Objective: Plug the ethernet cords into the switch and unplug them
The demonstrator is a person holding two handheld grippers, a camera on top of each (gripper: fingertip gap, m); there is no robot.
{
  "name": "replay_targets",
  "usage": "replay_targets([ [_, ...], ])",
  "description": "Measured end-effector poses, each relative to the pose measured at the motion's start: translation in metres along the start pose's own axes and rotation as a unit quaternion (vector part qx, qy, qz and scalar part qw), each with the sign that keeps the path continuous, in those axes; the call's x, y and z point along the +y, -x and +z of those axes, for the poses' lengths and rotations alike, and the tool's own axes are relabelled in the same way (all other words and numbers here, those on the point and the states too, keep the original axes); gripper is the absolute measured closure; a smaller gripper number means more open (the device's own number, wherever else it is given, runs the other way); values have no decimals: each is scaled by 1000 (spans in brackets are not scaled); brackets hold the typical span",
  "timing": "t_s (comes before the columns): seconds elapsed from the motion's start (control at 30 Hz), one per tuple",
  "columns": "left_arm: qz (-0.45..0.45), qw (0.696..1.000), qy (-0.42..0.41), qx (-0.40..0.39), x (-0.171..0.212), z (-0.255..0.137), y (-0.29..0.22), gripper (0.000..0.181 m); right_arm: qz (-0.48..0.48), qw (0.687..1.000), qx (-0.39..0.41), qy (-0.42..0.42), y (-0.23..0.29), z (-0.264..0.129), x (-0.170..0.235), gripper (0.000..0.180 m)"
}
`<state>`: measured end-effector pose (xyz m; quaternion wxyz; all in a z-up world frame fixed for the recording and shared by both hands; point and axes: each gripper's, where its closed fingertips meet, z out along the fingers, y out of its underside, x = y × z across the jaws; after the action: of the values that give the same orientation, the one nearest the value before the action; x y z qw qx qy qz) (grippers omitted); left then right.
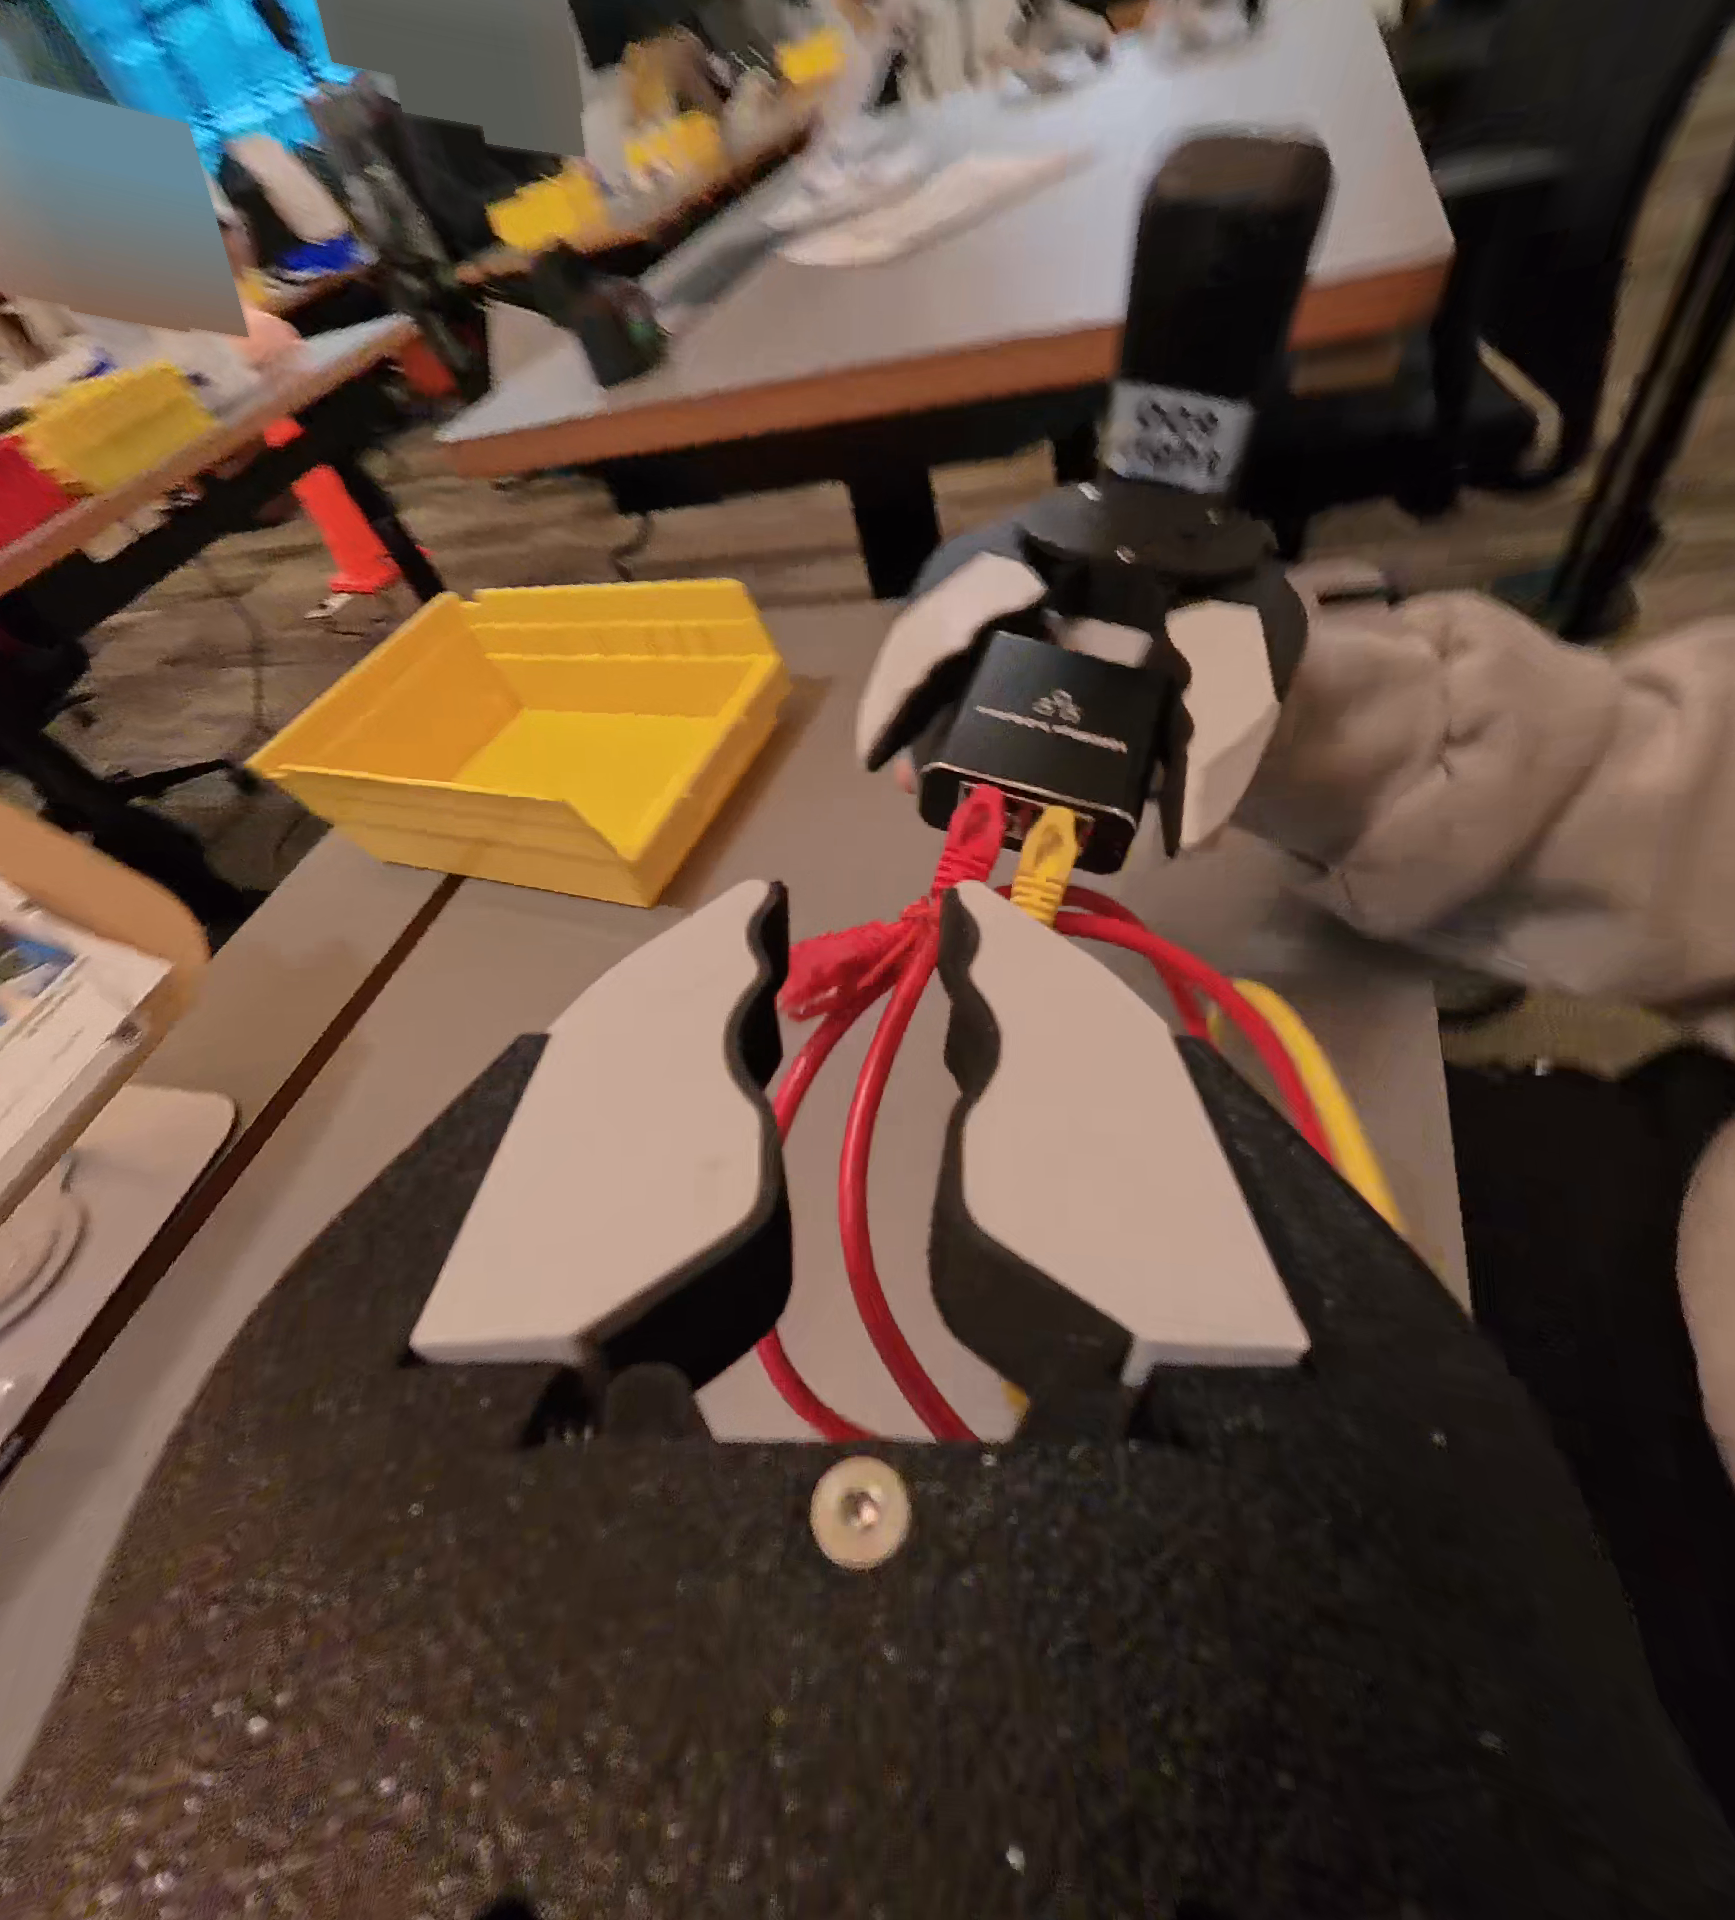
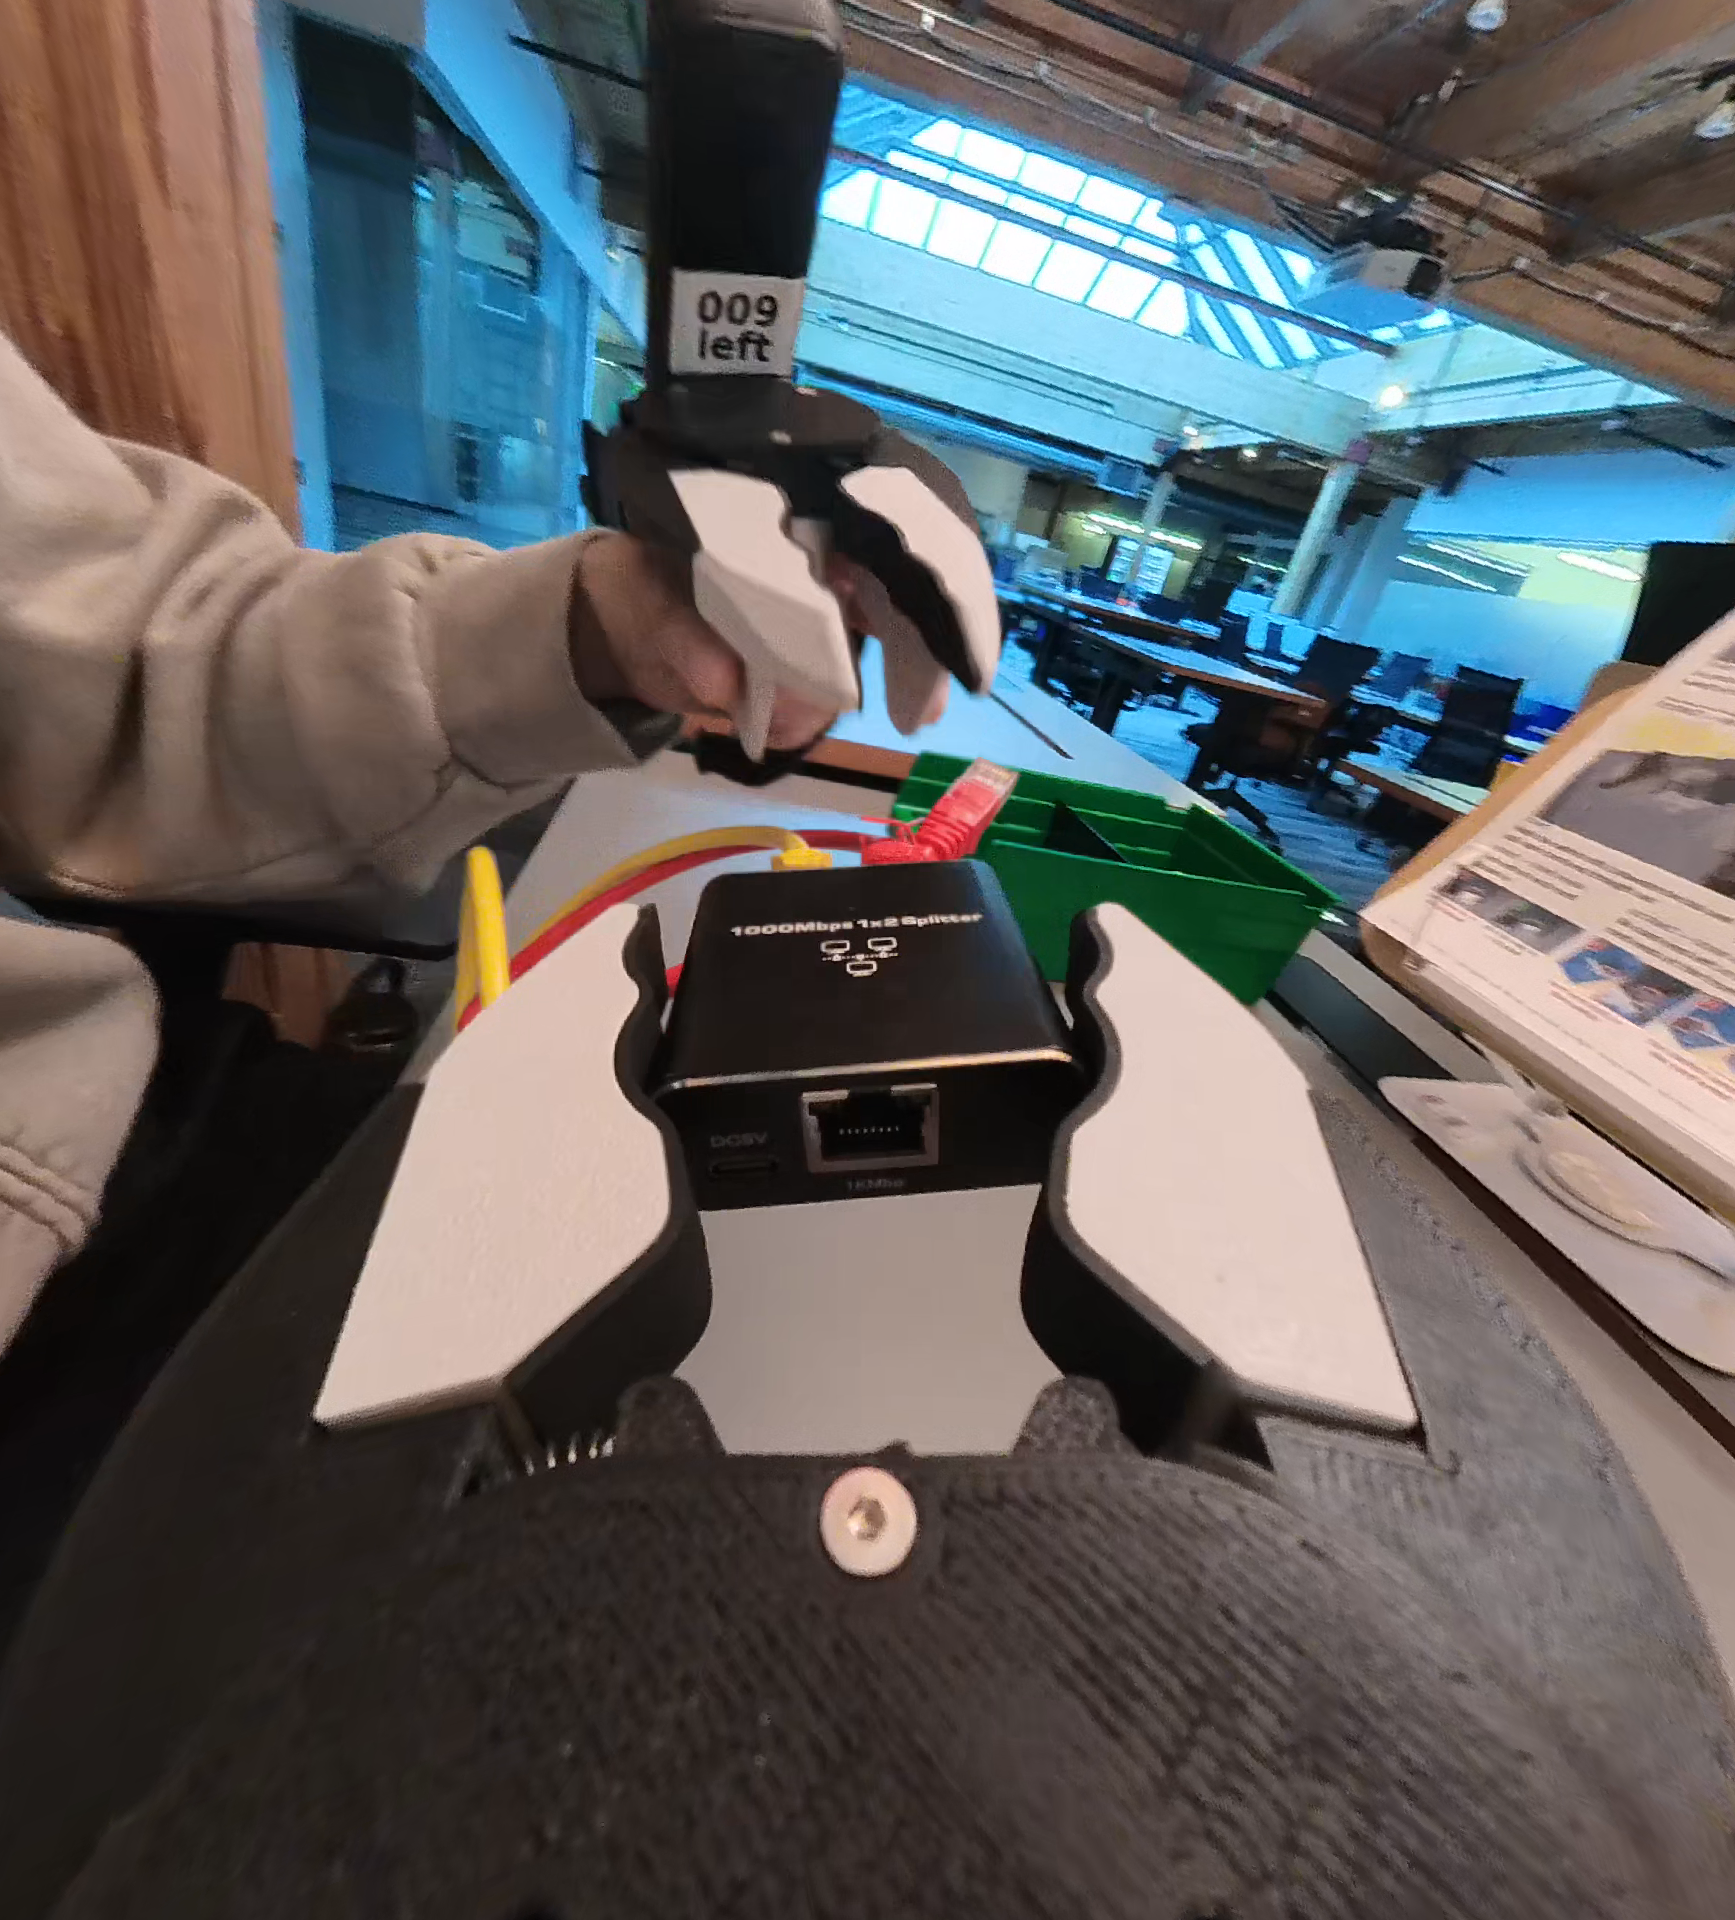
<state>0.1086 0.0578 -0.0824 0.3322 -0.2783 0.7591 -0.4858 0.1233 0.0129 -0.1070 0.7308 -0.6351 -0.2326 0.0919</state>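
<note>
Gripping a small black switch (image 2: 868, 1023) by its two sides, the right hand-held gripper (image 2: 863, 1049) holds the box just above the grey counter (image 1: 572, 966), its single empty socket facing back toward the wrist camera. On the far face of the switch, a red cord (image 1: 878, 1143) and a yellow cord (image 1: 1289, 1049) are both plugged in side by side, the red plug (image 1: 972, 836) to the left of the yellow plug (image 1: 1045, 857) as the left wrist view shows them. Both cords loop back over the counter toward the person's grey sleeve (image 1: 1528, 790). The left hand-held gripper (image 1: 863, 925) hovers near those plugs with its fingers a little apart and nothing clamped between them; through the gap, the red cord's free plug and its tie lie bunched on the counter. In the right wrist view the left gripper hangs raised above and beyond the switch, apart from it. A yellow bin (image 1: 530, 738) sits on the counter to the left of the switch in the left view, while a green bin (image 2: 1143, 883) stands just behind it in the right view. A tilted stand of printed sheets (image 2: 1611, 914) rests at the counter's edge. More tables (image 1: 967, 281) with blurred clutter fill the room behind.
</note>
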Motion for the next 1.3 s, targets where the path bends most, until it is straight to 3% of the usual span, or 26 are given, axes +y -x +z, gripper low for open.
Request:
replay_targets([
  [0.1, -46, 998, -28, -43, -8, -14, 8, 149, -8, 999, 49, 11, -16, -12, 2, 104],
  [0.23, 14, 996, 77, -46, 24, -1, -10, 128, -16, 999, 47, 12, -15, -16, 0, 104],
  [0.33, 48, 993, 100, -47, 31, 13, -13, 119, -23, 999, 37, 16, -10, -12, -1, 104],
  [0.5, 122, 982, 138, -34, 35, 23, -12, 121, -46, 997, 27, 47, -2, -2, 2, 104],
  [0.67, 167, 976, 132, 52, 28, 27, -35, 124, -59, 997, 15, 57, 3, 5, 5, 104],
  [0.87, 44, 994, 85, 60, -2, 25, -28, 125, -75, 995, 11, 72, 7, 8, 7, 104],
  [1.07, 44, 977, 180, 101, 21, 34, -35, 121, -81, 993, -15, 79, 17, 15, 9, 104],
  [1.23, -175, 946, 138, 236, 10, 31, -56, 125, -117, 990, -7, 81, 18, 13, 5, 104],
  [1.3, -218, 936, 153, 231, 19, 33, -43, 128, -141, 986, -7, 91, 21, 15, 4, 104],
])
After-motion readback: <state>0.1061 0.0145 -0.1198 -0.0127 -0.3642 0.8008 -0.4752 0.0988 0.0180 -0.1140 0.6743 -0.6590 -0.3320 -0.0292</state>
